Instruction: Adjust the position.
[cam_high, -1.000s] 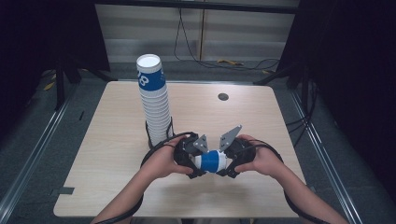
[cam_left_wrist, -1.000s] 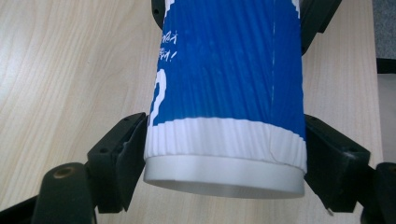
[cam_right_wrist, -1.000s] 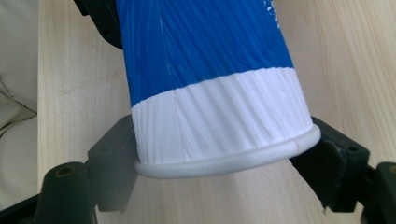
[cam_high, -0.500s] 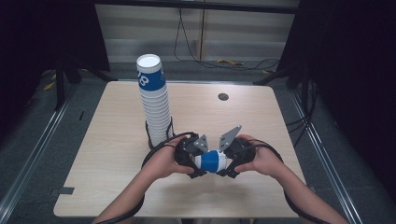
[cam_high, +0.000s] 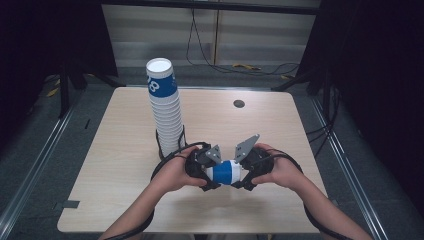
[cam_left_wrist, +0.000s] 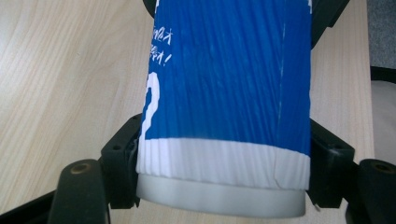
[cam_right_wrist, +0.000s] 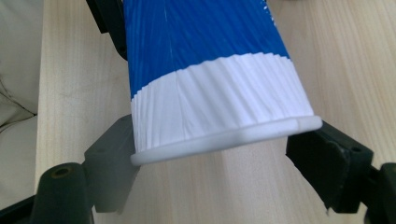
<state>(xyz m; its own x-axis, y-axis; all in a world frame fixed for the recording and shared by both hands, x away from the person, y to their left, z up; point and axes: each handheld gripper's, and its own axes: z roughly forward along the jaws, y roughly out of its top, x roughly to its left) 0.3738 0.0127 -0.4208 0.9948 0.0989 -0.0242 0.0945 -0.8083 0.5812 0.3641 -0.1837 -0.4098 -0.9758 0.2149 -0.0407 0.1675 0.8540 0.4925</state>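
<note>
A blue-and-white paper cup (cam_high: 224, 172) lies sideways above the tabletop (cam_high: 115, 165), just in front of the tall cup stack (cam_high: 166, 115), clamped by the left tool (cam_high: 206, 175) whose jaws have just closed, while the right tool (cam_high: 244, 176), jaws just opening, straddles its rim end loosely; stacking looks unfinished.

The cup (cam_high: 224, 173), ribbed paper, blue with white bands and white lettering, lies level just above the table's near edge. Its base end and rim end each sit between black jaws.
</note>
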